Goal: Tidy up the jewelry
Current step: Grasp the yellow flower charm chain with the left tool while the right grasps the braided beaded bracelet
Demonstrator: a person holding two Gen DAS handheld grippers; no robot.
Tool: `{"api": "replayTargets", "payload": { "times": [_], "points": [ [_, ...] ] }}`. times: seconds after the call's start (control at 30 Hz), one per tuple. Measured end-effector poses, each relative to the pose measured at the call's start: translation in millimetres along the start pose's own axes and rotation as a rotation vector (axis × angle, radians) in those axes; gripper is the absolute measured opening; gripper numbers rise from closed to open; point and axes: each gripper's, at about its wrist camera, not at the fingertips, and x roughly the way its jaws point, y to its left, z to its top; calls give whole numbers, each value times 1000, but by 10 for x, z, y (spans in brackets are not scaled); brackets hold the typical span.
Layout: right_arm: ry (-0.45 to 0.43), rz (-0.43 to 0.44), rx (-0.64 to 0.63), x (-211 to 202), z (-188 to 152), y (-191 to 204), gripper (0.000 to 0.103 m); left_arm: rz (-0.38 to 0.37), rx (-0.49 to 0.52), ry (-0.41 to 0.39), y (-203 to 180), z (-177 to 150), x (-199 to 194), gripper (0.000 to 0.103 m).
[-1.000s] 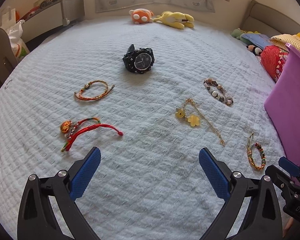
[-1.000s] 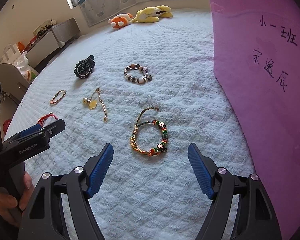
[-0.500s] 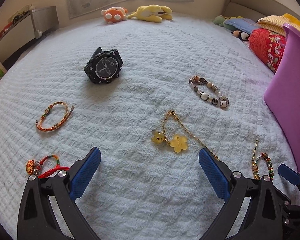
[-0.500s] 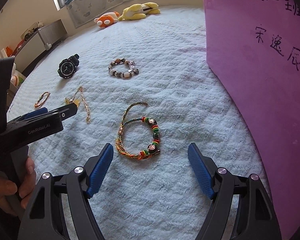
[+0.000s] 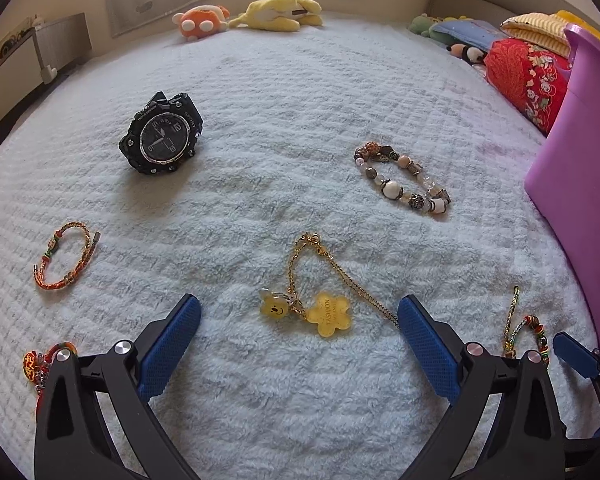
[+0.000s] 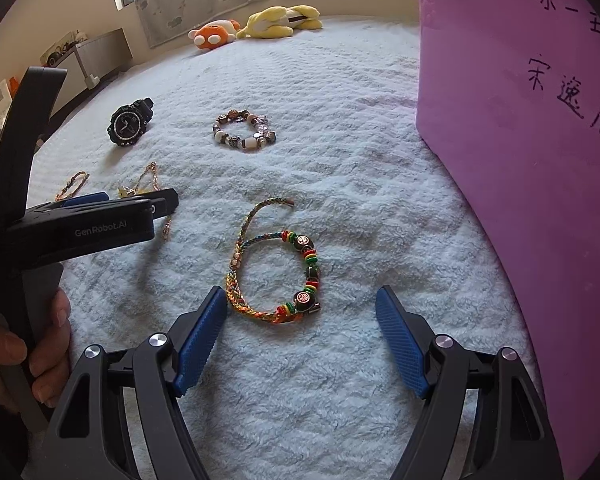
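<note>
Only the left wrist view catches the red knotted bracelet [image 5: 46, 360] at the blanket's [image 5: 300, 128] near-left edge. The right view alone shows handwriting on the purple box [image 6: 540, 160]. Left gripper [image 5: 300, 334] gapes wide over the gold charm chain [image 5: 320, 288], touching nothing. Right gripper [image 6: 300, 334] stands wide, empty, and the braided beaded bracelet [image 6: 276, 264] lies just ahead.

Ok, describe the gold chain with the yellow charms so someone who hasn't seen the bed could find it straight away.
Start at the white quilted blanket and find the black sport watch and the beaded bracelet. Nearer the camera, between them, lies the gold chain, ahead of the open left gripper. It alone has flat yellow charms: a smiley face and a flower.
</note>
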Motion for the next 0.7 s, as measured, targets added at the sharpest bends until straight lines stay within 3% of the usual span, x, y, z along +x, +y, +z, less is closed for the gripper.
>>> {"api": "replayTargets", "payload": {
  "times": [0.4, 0.7],
  "points": [
    [3, -21, -26, 32, 0, 49, 73, 2, 9, 0, 1, -48, -22, 86],
    [-2, -23, -31, 17, 7, 56, 66, 43, 23, -18, -30, -72, -52, 77]
  ]
}}
